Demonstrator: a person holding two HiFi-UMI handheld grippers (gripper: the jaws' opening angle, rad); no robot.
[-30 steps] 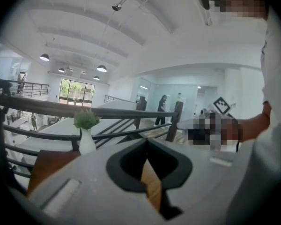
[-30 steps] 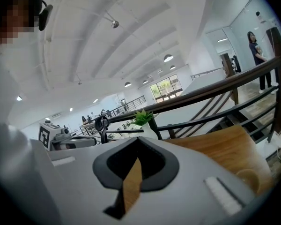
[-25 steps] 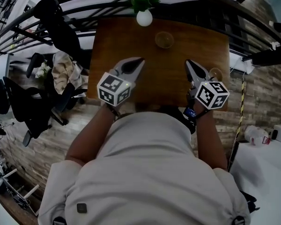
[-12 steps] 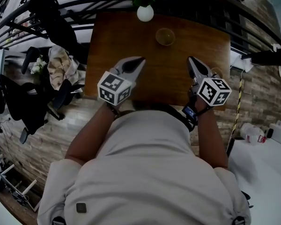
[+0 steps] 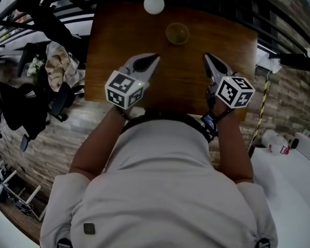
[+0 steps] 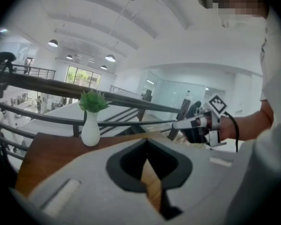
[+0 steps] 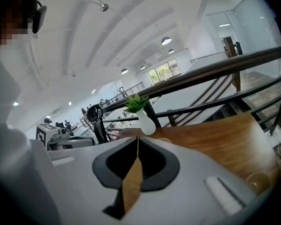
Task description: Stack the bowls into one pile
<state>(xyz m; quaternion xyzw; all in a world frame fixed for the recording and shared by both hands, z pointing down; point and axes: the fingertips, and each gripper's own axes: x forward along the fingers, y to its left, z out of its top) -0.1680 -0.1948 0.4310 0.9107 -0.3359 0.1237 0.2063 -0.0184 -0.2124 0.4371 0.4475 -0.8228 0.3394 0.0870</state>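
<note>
Table (image 5: 113,35), two bowls well apart: far bowl (image 5: 177,33) ahead between left gripper (image 5: 155,58), jaws pressed together, empty, and right gripper (image 5: 206,56), jaws just starting to part, empty; near bowl (image 7: 259,181) close on its right.

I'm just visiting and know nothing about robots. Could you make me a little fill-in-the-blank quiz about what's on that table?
1. The vase is ____ in colour.
2. It holds a ____ plant.
3. The bowl stands on a table made of ____.
4. In the head view, the bowl lies to the vase's ____.

Missing words: white; green; wood; right.
</note>
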